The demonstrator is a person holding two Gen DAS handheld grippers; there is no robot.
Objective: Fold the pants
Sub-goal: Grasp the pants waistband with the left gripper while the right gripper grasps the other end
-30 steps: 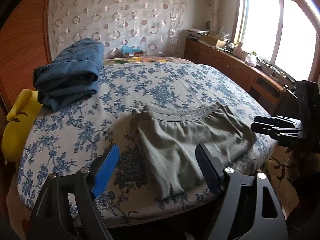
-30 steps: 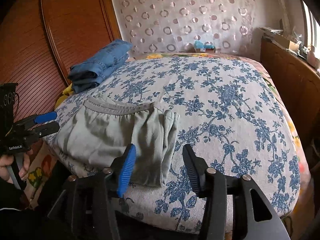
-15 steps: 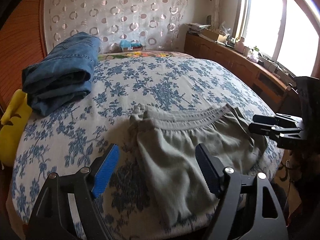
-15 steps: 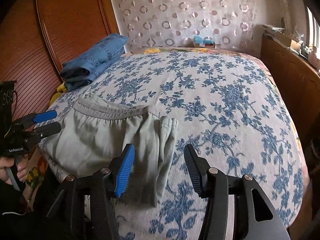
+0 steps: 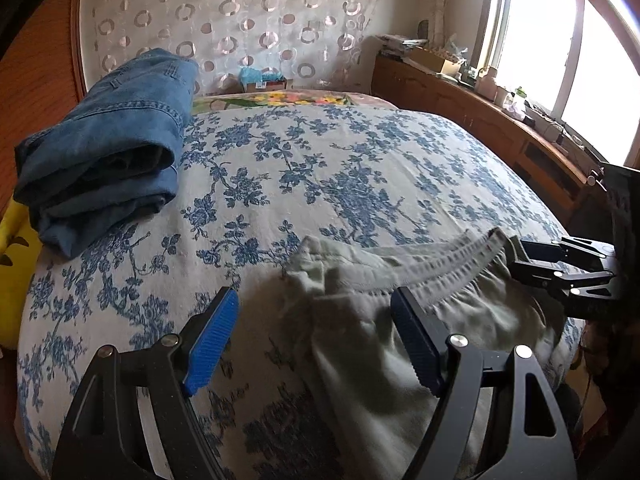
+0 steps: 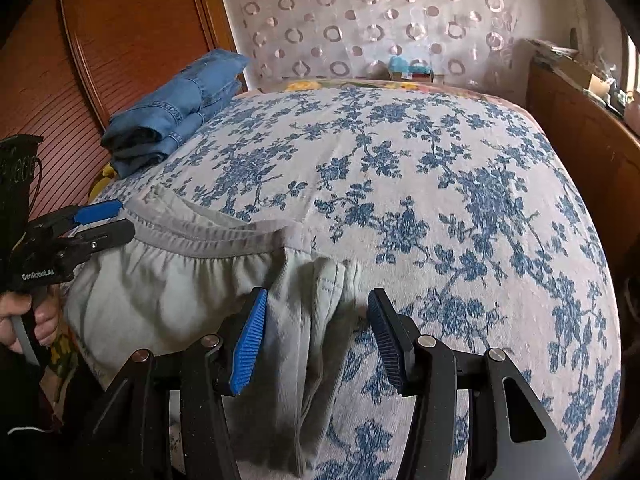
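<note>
Grey-green pants (image 5: 400, 320) lie at the near edge of the bed with the elastic waistband (image 5: 448, 264) turned away from me. My left gripper (image 5: 314, 340) is open and hovers over the waistband's left corner, pads clear of the cloth. At the right end of the waistband the right gripper (image 5: 518, 258) comes in from the side. In the right wrist view the pants (image 6: 180, 288) show a bunched, folded edge (image 6: 320, 300) under my right gripper (image 6: 318, 340), which is open. The left gripper (image 6: 120, 219) sits at the waistband's far left end, in a hand (image 6: 24, 320).
Folded blue jeans (image 5: 108, 140) rest at the back left of the floral bedsheet (image 5: 320, 168). A yellow object (image 5: 16, 248) sits off the bed's left side. A wooden cabinet (image 5: 460, 104) with clutter runs under the window on the right. Wooden panelling (image 6: 120, 40) stands left.
Both grippers have moved forward and slightly down toward the pants, which now fill more of each view. The jaw openings look the same.
</note>
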